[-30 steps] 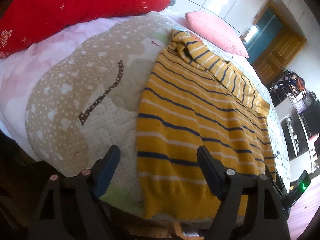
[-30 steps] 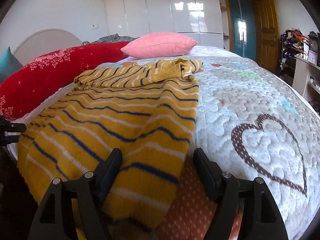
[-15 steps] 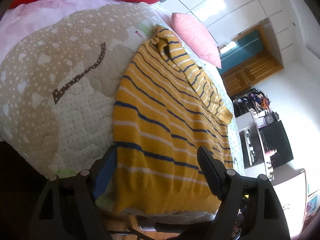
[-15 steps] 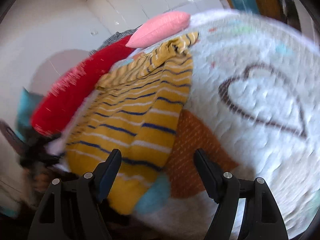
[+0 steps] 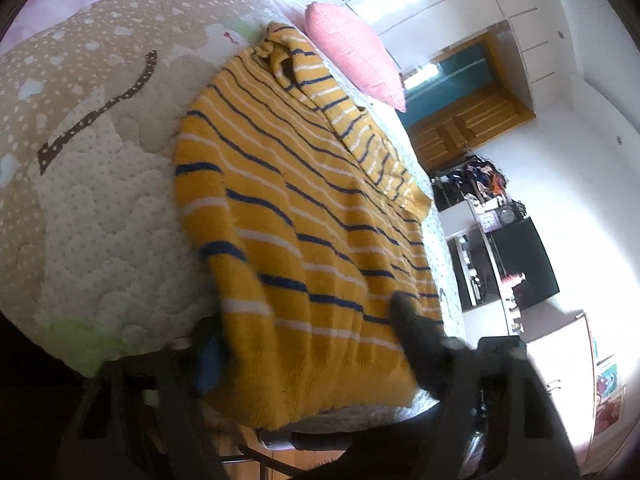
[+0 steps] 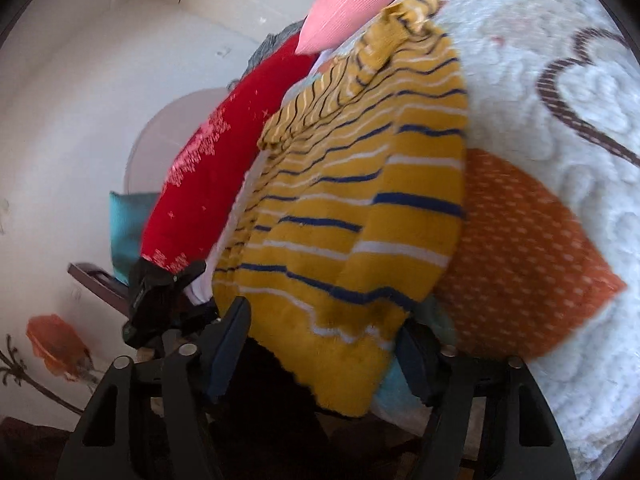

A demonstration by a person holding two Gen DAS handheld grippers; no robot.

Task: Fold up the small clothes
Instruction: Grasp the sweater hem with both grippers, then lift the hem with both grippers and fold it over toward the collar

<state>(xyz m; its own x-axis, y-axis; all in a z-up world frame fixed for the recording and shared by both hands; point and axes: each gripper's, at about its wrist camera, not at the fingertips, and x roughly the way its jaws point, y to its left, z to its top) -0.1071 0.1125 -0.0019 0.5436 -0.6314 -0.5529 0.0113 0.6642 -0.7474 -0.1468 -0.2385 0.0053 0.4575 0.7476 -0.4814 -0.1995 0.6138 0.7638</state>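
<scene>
Bed [image 5: 88,216]: quilted cover, dotted patches, stitched bumps.
Sweater [image 5: 304,216]: yellow knit, navy and white stripes, spread flat; ribbed hem overhangs the bed's near edge.
Left claw [image 5: 312,344]: fingers spread wide, hem corner between them, not clamped.
Right claw [image 6: 324,348]: likewise wide, straddling the opposite hem corner.
Pillow [image 5: 356,56]: pink, ribbed.
</scene>
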